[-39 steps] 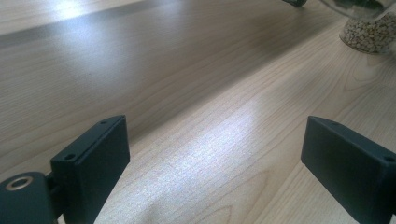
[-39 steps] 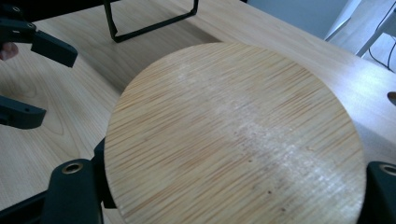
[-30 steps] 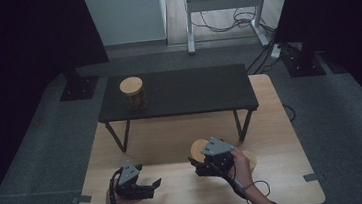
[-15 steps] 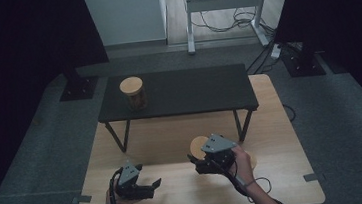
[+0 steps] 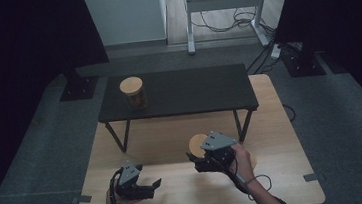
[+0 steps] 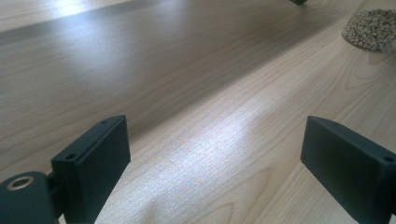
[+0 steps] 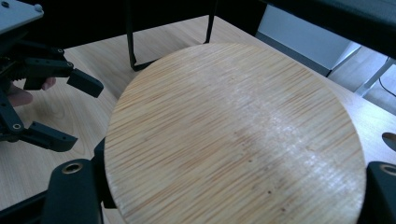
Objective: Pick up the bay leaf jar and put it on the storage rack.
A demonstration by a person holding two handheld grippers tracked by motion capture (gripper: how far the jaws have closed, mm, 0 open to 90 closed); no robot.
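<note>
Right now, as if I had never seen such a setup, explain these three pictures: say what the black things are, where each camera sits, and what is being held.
A person sits at a light wooden table and holds a hand-operated tool with two black jaws in each hand. The high view looks down from above. The other two cameras ride on the tools and look along their jaws.

The right tool is shut on a round wooden lid, gripped by its edges. The left tool is open and holds nothing; bare tabletop lies between its jaws.

A low black bench stands on the table, with a lidded jar on it. The left gripper view also shows a glass container of pale grains on the table.
</note>
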